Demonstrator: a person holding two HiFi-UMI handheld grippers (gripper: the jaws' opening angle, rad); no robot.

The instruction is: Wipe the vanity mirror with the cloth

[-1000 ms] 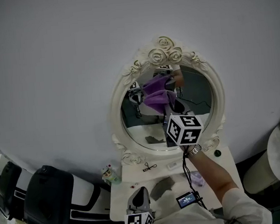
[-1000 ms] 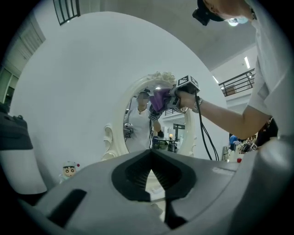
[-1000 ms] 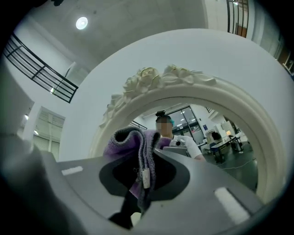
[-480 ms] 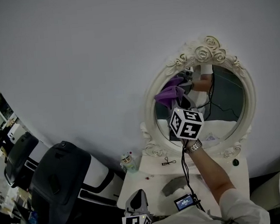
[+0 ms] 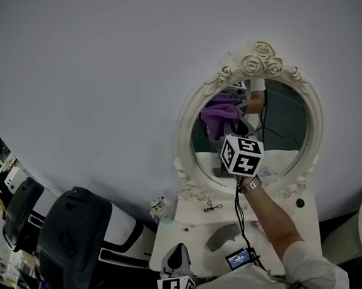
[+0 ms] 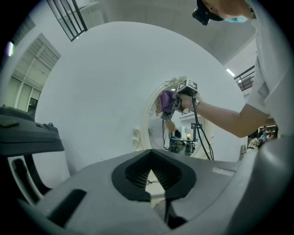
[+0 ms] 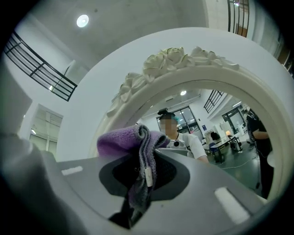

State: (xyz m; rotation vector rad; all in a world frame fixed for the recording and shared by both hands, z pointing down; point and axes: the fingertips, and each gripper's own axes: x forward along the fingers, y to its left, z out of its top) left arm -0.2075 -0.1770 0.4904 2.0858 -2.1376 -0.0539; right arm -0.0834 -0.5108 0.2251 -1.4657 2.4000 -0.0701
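The right gripper point(image 5: 235, 127) is raised to the upper left part of the vanity mirror point(image 5: 185, 148), its jaws clenched on the purple cloth point(image 5: 219, 115). In the right gripper view the cloth point(image 7: 134, 143) is pinched between the jaws and bunches out beyond them, towards the glass just under the rose-carved frame point(image 7: 174, 58). The left gripper point(image 5: 179, 258) sits low and near, over the white dressing table point(image 5: 192, 233), well apart from the mirror. In the left gripper view its jaws point(image 6: 154, 178) are closed together with nothing between them.
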